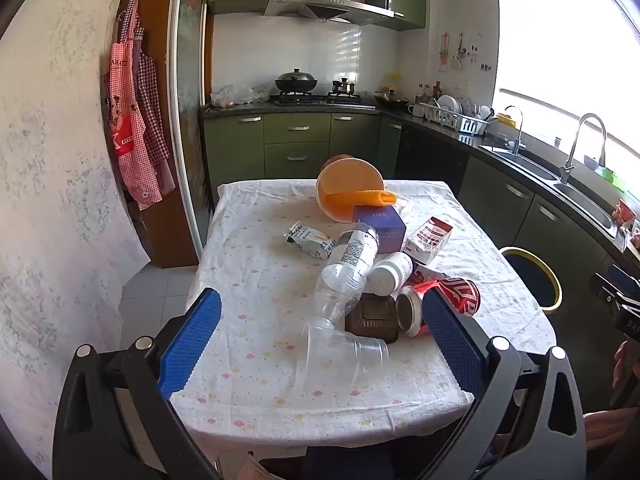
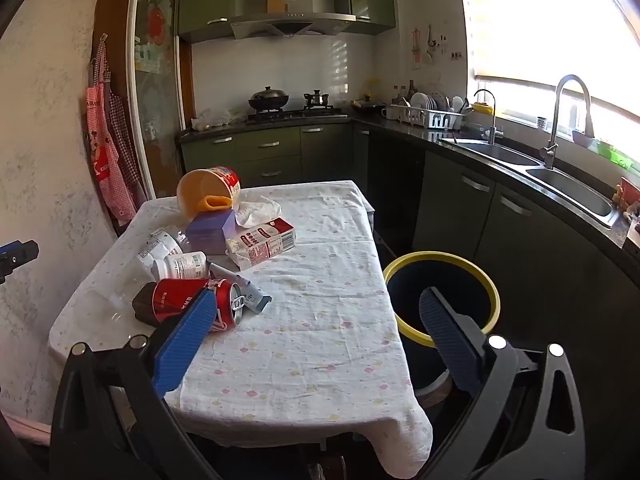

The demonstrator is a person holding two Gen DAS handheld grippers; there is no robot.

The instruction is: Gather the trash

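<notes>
We see the trash piled on the desk [image 1: 256,360] w/ its dotted white cloth: a clear crushed bottle [image 1: 347,268], clear plastic cup [image 1: 340,352] on its side, white pill bottle [image 1: 390,273], dented red can [image 2: 192,302], purple box [image 1: 380,228], red-white carton [image 2: 262,246], tipped orange bowl [image 1: 348,190]. Labels too small to read. Bin [image 2: 442,298], yellow rim, on the floor beside the desk. Left gripper [image 1: 320,344] & right gripper [image 2: 316,336] both spread wide, holding nothing.
</notes>
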